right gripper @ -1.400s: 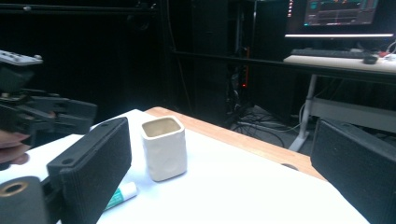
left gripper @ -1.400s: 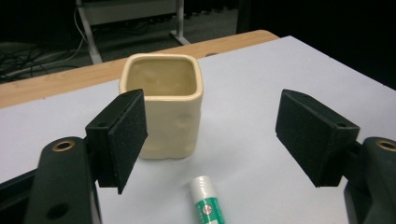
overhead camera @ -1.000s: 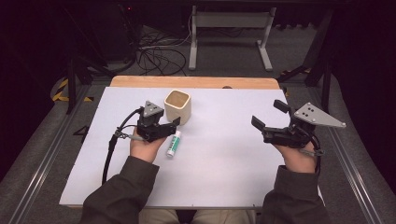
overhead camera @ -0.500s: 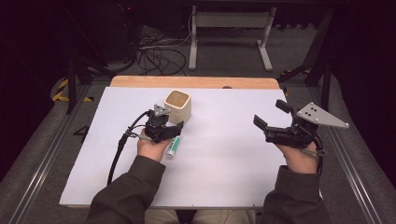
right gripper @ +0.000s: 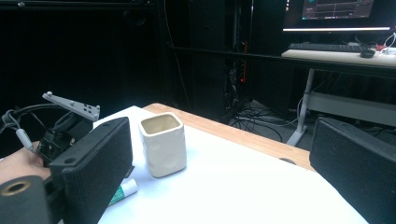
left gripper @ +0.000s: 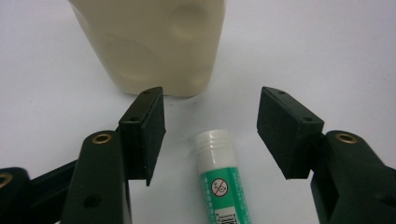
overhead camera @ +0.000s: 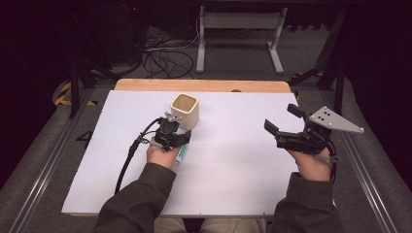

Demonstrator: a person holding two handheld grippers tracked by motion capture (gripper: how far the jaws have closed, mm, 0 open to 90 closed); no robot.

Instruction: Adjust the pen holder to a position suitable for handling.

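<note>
High view shows a white table top [overhead camera: 233, 160] with a bare wooden strip along its far edge, grey floor on both sides, and a dark room behind where cables [overhead camera: 165, 58] and a grey desk frame [overhead camera: 238, 29] fill the upper middle of the frame. A cream cup [overhead camera: 185, 111] stands upright left of centre. Just below it the left gripper [left gripper: 210, 135] sits low over a green-and-white tube [left gripper: 219, 177] lying flat on the table, cap end toward the cup. Its jaws have just been closing; the tube lies between the pads [left gripper: 154, 130] with a gap on each side, apparently untouched. At centre right the right gripper [overhead camera: 282, 125] hangs above the table, jaws spread wide and holding nothing.
</note>
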